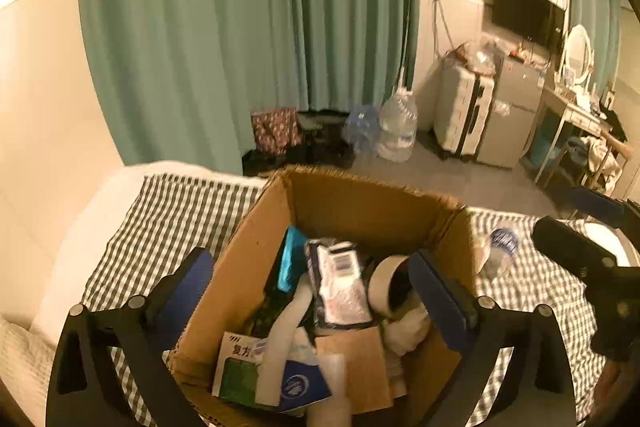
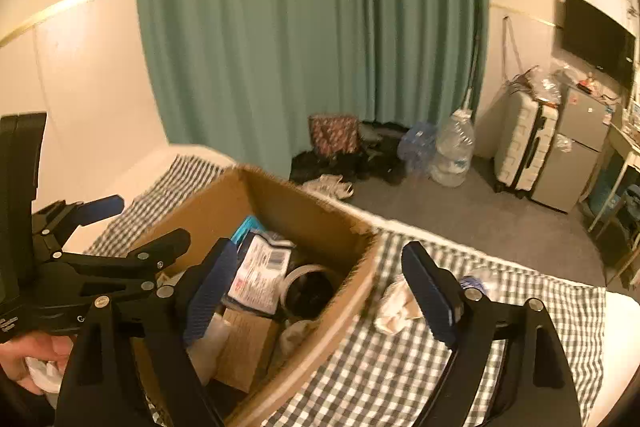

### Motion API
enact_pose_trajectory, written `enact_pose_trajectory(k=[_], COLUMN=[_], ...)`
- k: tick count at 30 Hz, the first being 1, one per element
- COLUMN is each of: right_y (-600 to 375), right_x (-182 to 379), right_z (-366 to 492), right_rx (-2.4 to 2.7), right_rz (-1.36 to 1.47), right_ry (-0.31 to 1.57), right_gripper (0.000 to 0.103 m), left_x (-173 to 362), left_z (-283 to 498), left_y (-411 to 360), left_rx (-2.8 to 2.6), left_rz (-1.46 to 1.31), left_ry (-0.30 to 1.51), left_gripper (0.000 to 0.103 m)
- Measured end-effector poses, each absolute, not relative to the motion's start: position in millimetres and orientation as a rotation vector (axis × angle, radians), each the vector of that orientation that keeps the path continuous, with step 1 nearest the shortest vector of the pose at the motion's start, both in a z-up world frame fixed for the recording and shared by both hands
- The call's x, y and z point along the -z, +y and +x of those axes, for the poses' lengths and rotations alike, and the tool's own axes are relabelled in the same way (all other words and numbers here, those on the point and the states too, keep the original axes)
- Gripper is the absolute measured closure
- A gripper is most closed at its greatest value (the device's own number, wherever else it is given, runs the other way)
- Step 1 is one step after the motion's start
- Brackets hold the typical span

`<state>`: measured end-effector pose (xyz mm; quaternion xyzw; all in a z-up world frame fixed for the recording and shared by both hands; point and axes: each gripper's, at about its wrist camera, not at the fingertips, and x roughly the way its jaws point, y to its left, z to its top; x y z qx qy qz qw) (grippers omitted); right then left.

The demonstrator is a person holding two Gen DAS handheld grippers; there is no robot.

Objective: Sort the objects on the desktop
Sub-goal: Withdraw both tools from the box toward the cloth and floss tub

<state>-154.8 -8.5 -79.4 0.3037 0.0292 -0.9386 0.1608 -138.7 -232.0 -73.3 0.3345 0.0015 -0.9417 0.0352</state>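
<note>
An open cardboard box [image 1: 360, 211] [image 2: 288, 211] stands on a checked cloth [image 1: 168, 219] [image 2: 400, 367]. Inside lie a blue packet [image 1: 292, 259], a white barcode packet [image 1: 340, 283] [image 2: 260, 267], a tape roll [image 1: 386, 279] [image 2: 308, 283], a green-and-white medicine box [image 1: 236, 367] and other bits. My left gripper [image 1: 314, 291] [image 2: 136, 223] hangs open above the box, nothing between its fingers. My right gripper [image 2: 322, 291] [image 1: 580, 259] is open over the box's right wall, holding nothing. A crumpled white tissue [image 2: 396, 307] and a small clear bottle [image 1: 500, 247] lie on the cloth to the right.
The cloth covers a white bed whose far edge drops to a grey floor. Beyond stand a green curtain [image 1: 240, 27], large water bottles [image 1: 396, 127], a white suitcase [image 1: 464, 107] and a small fridge. A hand [image 2: 32, 359] holds the left gripper's handle.
</note>
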Motion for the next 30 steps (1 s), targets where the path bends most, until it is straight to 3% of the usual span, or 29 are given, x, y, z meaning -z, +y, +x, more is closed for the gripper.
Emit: enact_pose_trajectory(k=[7, 12, 20, 30], right_y=[27.1, 54.4, 107.7, 160.7], right_x=[44.3, 29.0, 27.4, 56.1], right_z=[-124.8, -102.2, -82.5, -91.0], right_rx=[2.815, 2.903, 2.969, 2.962], right_rz=[0.748, 0.702, 0.718, 0.826], right_ry=[0.122, 0.146, 0.145, 0.104], right_gripper=[0.000, 0.000, 0.000, 0.000], left_x=[54.4, 38.1, 29.4, 56.4], left_z=[-123.4, -109.4, -103.2, -113.7], left_y=[-203.3, -181.1, -135.0, -79.2], left_rx=[2.967, 3.063, 3.158, 3.221], left_rz=[0.952, 0.898, 0.829, 0.877], left_ry=[-0.042, 0.028, -0.005, -0.163], left_gripper=[0.000, 0.000, 0.000, 0.000])
